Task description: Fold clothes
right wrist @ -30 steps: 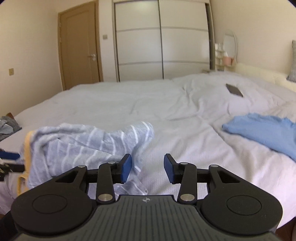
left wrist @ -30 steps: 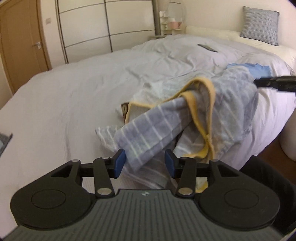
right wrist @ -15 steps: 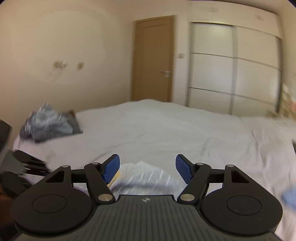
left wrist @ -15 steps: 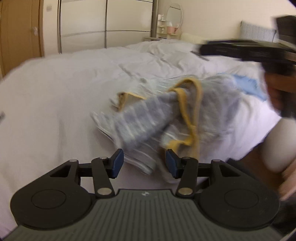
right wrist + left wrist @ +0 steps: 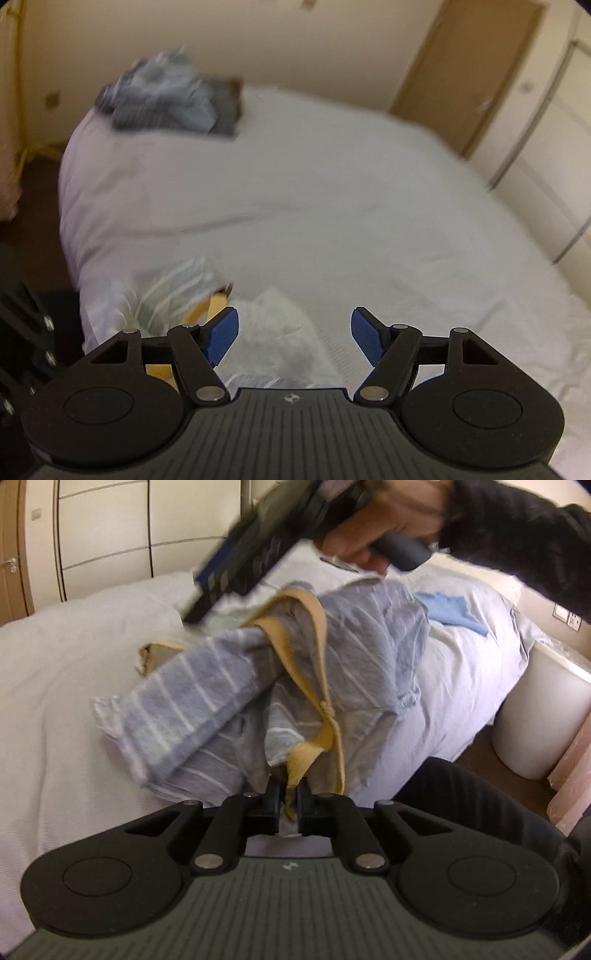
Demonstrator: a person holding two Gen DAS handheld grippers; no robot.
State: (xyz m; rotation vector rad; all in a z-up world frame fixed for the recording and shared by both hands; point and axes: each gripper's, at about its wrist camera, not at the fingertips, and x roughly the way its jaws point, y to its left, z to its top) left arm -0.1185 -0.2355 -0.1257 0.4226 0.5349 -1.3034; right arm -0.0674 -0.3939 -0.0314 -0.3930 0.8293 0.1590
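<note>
Left gripper: black two-finger tool, clenching the yellow cloth trim at the garment's near edge.
Garment: crumpled grey-blue striped soft cotton top, lying on the white bed cover, just ahead of the left fingers.
Handling: looking light, limp, likely to sag and bunch; taking hold at hems or trim seems best.
Right gripper: hovering released over the cloth, probably the same top, though it is blurring.
Far: pale blue garment lying apart.

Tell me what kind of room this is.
Almost certainly a home bedroom: a large bed with white bedding, a sliding-door wardrobe along the far wall, a wooden door, and clothes lying about, including a striped grey garment with yellow trim.
</note>
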